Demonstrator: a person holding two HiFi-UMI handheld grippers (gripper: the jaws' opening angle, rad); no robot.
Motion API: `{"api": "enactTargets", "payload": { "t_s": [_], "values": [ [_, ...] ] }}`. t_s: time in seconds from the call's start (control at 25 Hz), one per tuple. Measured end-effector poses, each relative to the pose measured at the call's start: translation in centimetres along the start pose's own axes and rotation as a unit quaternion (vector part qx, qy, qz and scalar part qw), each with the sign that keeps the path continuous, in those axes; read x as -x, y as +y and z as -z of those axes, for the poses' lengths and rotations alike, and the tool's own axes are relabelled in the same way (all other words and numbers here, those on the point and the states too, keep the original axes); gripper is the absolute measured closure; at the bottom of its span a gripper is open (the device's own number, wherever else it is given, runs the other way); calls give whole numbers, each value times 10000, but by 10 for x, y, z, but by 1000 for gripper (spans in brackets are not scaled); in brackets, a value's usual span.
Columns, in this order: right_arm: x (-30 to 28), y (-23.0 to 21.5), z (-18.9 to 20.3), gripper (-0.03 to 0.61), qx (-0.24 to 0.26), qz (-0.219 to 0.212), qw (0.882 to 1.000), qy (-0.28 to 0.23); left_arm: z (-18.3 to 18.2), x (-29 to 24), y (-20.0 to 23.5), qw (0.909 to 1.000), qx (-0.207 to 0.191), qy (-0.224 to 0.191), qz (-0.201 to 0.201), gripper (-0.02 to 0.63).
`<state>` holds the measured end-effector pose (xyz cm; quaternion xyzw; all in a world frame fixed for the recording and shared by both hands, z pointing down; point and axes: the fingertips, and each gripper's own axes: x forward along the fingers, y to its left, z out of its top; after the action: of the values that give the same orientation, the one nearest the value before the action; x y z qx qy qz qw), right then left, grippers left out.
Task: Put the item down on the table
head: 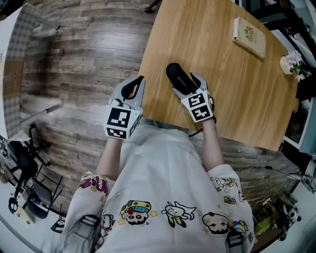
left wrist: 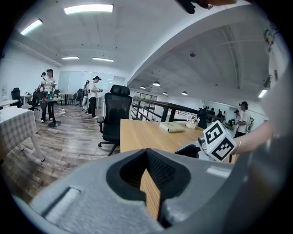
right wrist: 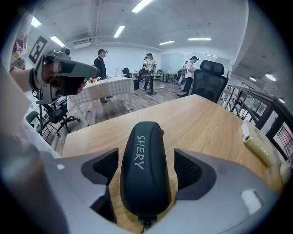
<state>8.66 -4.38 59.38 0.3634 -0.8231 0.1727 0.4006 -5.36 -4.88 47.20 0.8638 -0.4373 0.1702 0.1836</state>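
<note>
The black case [head: 178,79] lies on the table [head: 227,69] between the right claw's [right wrist: 147,168] wide-open jaws (pads clear of it), long axis toward twelve o'clock. The left claw [head: 140,81], closed, sits at its nine o'clock.

**Bright, Even Room Light, Heavy Bend at the Edges**

White strip lights [left wrist: 88,8] on the ceiling flood the room and burn out white. The table [head: 217,74] is evenly lit with a mild sheen, and shadows on it stay soft. My two gripper views curve hard at the rim and end in black corners. Whatever sits nearest the lens turns soft; far people [left wrist: 48,93] are small and fuzzy.
</note>
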Motion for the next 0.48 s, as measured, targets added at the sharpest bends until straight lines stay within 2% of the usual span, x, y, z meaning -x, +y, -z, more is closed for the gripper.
{"api": "enactTargets", "payload": {
  "t_s": [0.32, 0.48],
  "values": [
    [20, 0, -11, 196, -140, 193, 9995, -192, -17, 2, -2, 9998, -123, -155, 88, 615],
    [35, -6, -23, 201, -268, 358, 9978, -483, -28, 0, -4, 9994, -185, -239, 146, 615]
  ]
}}
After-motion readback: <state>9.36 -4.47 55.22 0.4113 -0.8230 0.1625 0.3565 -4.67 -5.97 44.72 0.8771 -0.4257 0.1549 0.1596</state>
